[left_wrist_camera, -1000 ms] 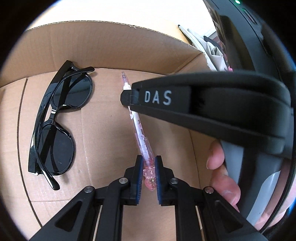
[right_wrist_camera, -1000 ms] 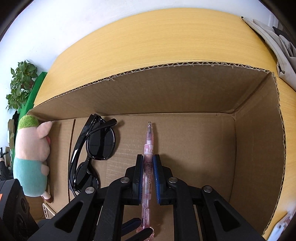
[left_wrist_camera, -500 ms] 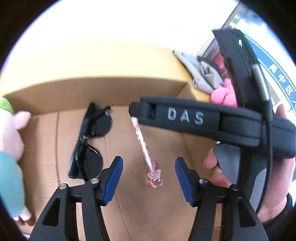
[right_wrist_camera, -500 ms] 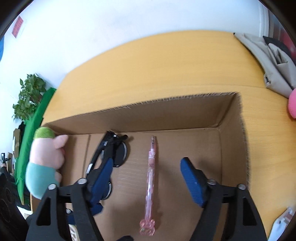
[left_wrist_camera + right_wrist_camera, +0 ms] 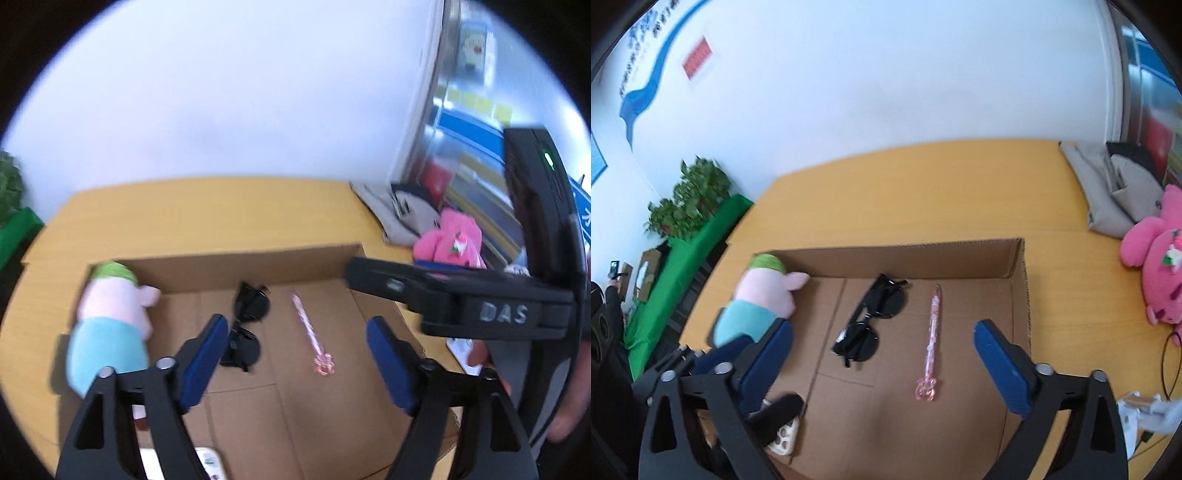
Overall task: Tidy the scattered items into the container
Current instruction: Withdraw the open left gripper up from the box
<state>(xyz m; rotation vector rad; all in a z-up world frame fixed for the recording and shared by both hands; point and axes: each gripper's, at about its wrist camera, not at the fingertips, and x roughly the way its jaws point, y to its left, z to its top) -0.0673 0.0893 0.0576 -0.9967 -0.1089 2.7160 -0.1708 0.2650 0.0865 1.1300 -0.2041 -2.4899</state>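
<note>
Both grippers' fingers wide apart, empty — pink pen flat in cardboard box.

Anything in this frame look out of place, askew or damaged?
Nothing looks damaged or spilled. The sunglasses and pink pen lie flat on the cardboard box floor. The only oddity: the pig plush leans over the box's left wall rather than sitting fully inside.

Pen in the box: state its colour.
The pen is translucent pink with a pink ornament at its near end; the right wrist view shows it best.
</note>
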